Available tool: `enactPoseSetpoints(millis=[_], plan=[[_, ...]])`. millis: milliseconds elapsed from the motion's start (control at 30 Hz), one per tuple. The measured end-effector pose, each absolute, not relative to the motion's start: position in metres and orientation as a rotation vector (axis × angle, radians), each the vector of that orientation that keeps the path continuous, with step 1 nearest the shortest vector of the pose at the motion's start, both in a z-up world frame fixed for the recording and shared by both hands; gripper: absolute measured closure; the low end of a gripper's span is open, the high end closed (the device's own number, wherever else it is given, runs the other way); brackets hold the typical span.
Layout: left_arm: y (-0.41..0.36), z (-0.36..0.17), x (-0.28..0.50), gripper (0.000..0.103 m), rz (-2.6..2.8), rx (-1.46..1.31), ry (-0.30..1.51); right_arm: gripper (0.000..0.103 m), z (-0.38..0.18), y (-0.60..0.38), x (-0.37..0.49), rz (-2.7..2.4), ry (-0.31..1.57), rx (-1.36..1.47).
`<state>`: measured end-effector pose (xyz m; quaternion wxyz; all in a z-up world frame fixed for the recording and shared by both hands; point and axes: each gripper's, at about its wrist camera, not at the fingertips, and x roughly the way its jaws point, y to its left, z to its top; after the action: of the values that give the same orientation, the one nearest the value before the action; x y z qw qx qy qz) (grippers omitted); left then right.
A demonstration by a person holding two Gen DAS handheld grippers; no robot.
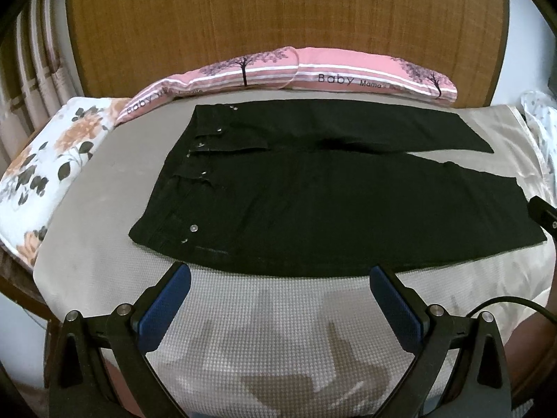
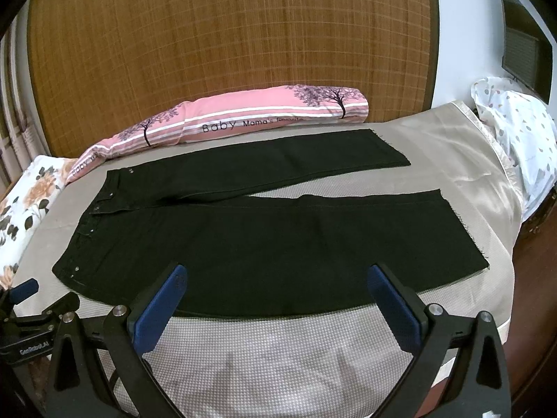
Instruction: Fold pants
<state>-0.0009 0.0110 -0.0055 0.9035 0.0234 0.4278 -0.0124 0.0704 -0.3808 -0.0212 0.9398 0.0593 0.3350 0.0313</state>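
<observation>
One pair of black denim-like pants point(image 1: 313, 205) lies spread flat on the beige waffle-textured bedspread point(image 1: 264, 320) of the bed, waistband to the left, two legs running right and parted in a narrow V, the far leg close to the long pink tree-printed bolster pillow point(image 1: 313, 69). The cloth looks fairly thick and limp, probably of moderate weight: it should drape and crease where lifted, not slide much on the textured cover. Sensible holds are the near waistband corner by the metal studs point(image 1: 193, 228) and the near leg's frayed hem point(image 2: 463, 237), so that leg can be carried over onto the other. The left gripper point(image 1: 278, 278) and the right gripper point(image 2: 275, 278) hang just short of the near edge, each with its two blue-padded fingers spread wide and holding nothing. One floral pillow point(image 1: 41, 160) sits at left; the white spotted bundle point(image 2: 515, 122) at right may be another pillow.
</observation>
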Motion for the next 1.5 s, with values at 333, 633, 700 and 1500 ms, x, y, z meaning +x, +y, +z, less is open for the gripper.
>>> enactPoseSetpoints(millis=[333,633,700,1500], plan=[[0.013,-0.008,0.0,0.001,-0.001,0.046,0.904,0.0,-0.022,-0.38,0.069,0.071,0.68,0.124],[0.015,-0.013,0.0,0.001,0.016,0.042,0.93,0.0,-0.027,-0.367,0.068,0.075,0.683,0.102],[0.016,-0.013,0.001,0.001,0.015,0.039,0.932,0.0,-0.028,-0.366,0.067,0.077,0.684,0.102],[0.019,-0.017,0.0,0.001,0.018,0.038,0.944,0.0,-0.029,-0.363,0.068,0.065,0.686,0.092]])
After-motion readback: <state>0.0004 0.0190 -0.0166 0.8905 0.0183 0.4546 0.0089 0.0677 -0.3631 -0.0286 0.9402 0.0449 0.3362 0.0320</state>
